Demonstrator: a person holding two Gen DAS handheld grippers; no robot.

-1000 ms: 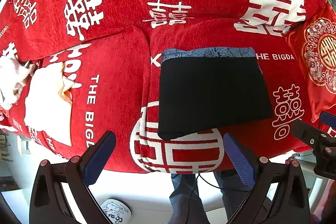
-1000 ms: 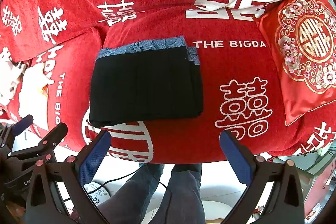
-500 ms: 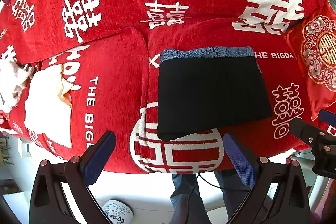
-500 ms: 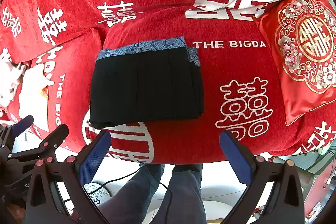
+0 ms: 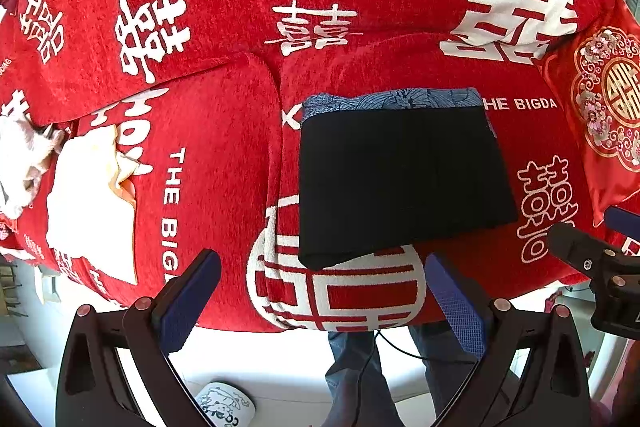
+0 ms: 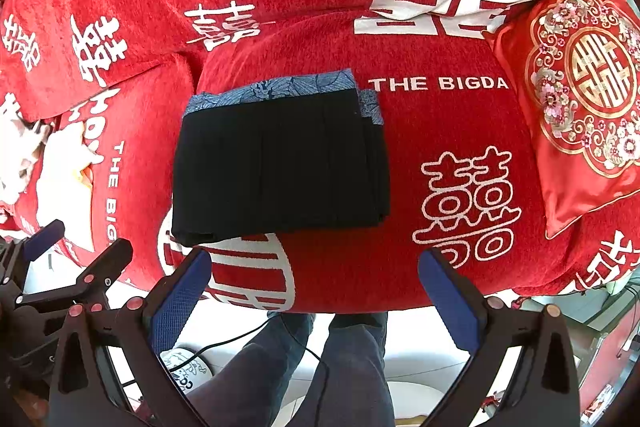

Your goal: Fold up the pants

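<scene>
Black pants (image 5: 404,183) folded into a neat rectangle on fuzzy red sofa (image 5: 224,163); left gripper (image 5: 320,291) and right gripper (image 6: 316,287) both spread wide, empty.

pants (image 5: 404,183): black, with a blue patterned band
sofa cover (image 5: 224,155): red with white characters and lettering
cushion (image 6: 580,107): red, gold and pink floral medallion
hand-held gripper pads (image 6: 448,303): blue

black pants (image 5: 400,183), folded flat, blue waistband
</scene>
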